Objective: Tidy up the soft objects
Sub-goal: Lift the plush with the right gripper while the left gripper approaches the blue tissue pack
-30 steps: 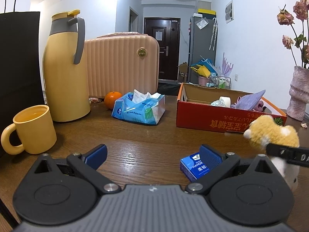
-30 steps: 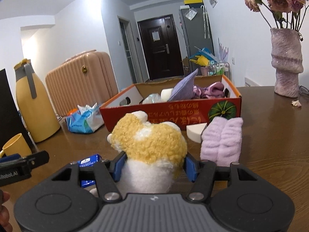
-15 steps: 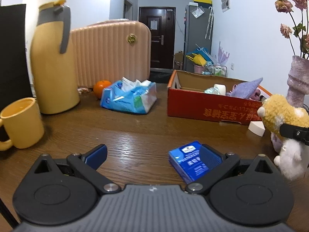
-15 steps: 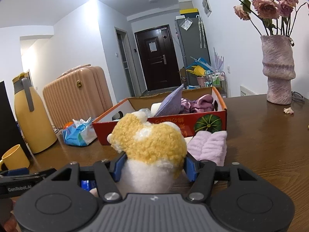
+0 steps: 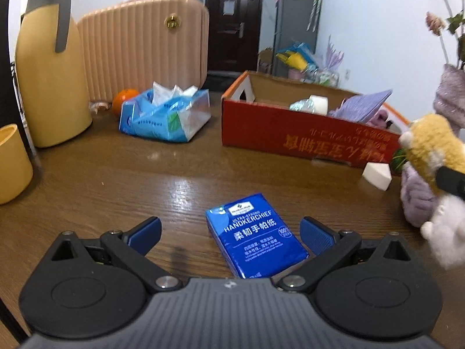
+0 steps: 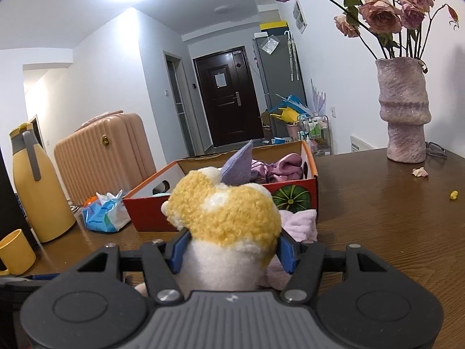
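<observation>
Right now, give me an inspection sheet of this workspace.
Surface: wooden table, glossy, no spills seen.
Job's things: plush in the right tool; tissue pack flat on the table; purple cloth and white sponge beside the red box, which holds other soft items.
Clutter: thermos, mug, orange, tissue bag, vase, fallen petals.
Grippers: left tool open, straddling the pack; right tool shut on the plush.
Cables: nothing seen.
Surroundings: suitcase, door, fridge.
</observation>
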Available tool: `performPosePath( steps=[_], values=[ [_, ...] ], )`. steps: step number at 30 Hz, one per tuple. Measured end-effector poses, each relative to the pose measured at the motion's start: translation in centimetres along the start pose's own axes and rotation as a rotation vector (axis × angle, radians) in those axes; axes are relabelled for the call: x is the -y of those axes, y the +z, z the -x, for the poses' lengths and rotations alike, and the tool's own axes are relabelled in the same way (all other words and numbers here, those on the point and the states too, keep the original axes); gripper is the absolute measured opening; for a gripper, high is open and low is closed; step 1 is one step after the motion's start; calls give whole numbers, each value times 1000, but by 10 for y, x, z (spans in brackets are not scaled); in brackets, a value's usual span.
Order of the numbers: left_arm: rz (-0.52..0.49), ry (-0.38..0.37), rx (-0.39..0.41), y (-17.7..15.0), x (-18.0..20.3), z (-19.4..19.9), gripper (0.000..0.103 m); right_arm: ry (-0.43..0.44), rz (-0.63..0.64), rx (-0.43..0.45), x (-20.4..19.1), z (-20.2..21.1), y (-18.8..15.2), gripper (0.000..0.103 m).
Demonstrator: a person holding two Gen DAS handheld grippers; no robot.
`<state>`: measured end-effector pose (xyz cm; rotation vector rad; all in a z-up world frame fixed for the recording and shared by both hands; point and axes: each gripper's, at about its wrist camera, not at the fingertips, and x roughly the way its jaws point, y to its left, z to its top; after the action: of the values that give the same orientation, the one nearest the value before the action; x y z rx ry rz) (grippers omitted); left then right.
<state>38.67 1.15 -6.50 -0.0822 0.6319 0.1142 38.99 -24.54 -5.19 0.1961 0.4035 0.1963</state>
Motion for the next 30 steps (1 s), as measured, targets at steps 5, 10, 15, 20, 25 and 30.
performPosePath(
  steps=[5,10,15,20,25,30],
  values=[
    [35,47,-65,0,6,-15,103,0,1,0,0,0,0,60],
    [55,71,-82,0,7,-20,103,-1,1,-2,-1,-1,-1,60],
    [52,81,-80,0,8,-19,103,-2,1,-5,-1,-2,-2,60],
    [77,65,-87,0,4,-19,103,-2,-1,-5,-1,-2,-2,60],
    [118,33,-59,3,-5,-6,103,-2,-1,-6,-1,-2,-2,60],
    [146,24,-42,6,-10,3,103,-4,-5,-10,0,-4,-3,60]
  ],
)
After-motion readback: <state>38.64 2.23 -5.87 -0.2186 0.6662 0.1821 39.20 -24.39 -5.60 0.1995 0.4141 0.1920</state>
